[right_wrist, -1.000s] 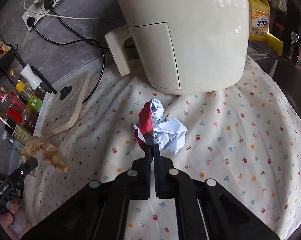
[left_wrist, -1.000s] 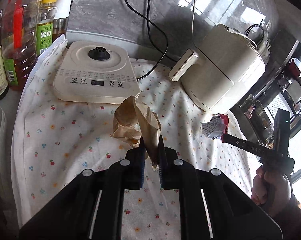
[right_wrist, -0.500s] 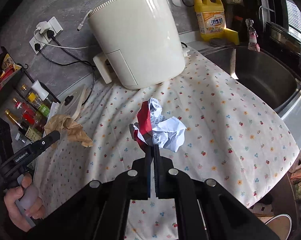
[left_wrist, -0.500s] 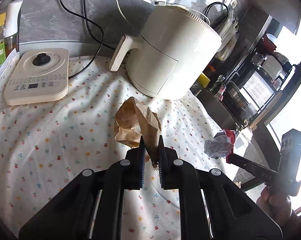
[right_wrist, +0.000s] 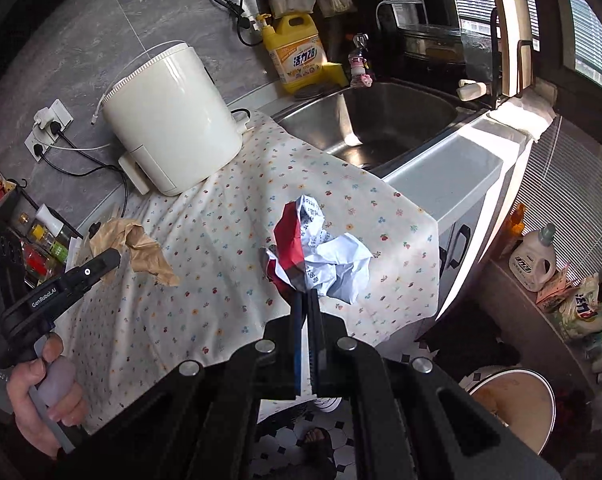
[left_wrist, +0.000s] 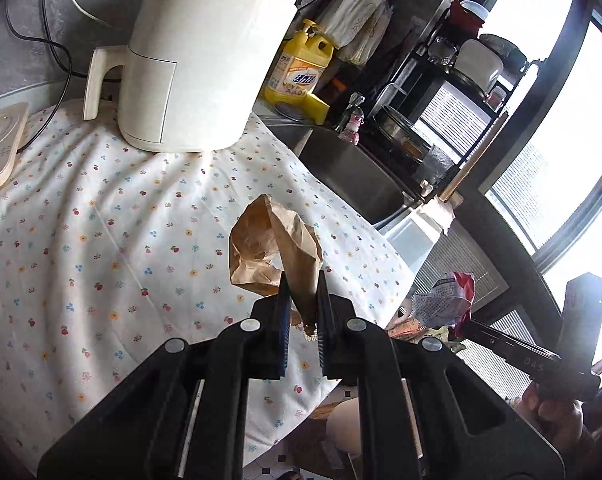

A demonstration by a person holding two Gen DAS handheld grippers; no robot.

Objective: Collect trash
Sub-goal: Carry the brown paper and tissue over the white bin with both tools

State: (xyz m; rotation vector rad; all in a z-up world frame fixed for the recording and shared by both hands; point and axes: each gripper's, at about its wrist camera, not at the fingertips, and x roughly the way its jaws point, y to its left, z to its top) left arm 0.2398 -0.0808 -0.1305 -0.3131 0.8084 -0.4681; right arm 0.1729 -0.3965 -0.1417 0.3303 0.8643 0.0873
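The left gripper [left_wrist: 301, 292] pinched a crumpled brown paper bag [left_wrist: 273, 248]; the right gripper [right_wrist: 305, 300] clamped a creased red-and-white wrapper [right_wrist: 321, 252]. Both hung over the floral cloth [right_wrist: 221, 280], right of the smooth cream fryer [right_wrist: 169, 120], having swung from it toward the steel sink [right_wrist: 381, 120].

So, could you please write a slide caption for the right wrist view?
Right gripper clamps crumpled paper above the flowered cloth, near the sink.

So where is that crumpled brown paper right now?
The brown paper is pinched in the left gripper, held above the flowered cloth, in front of the white appliance.
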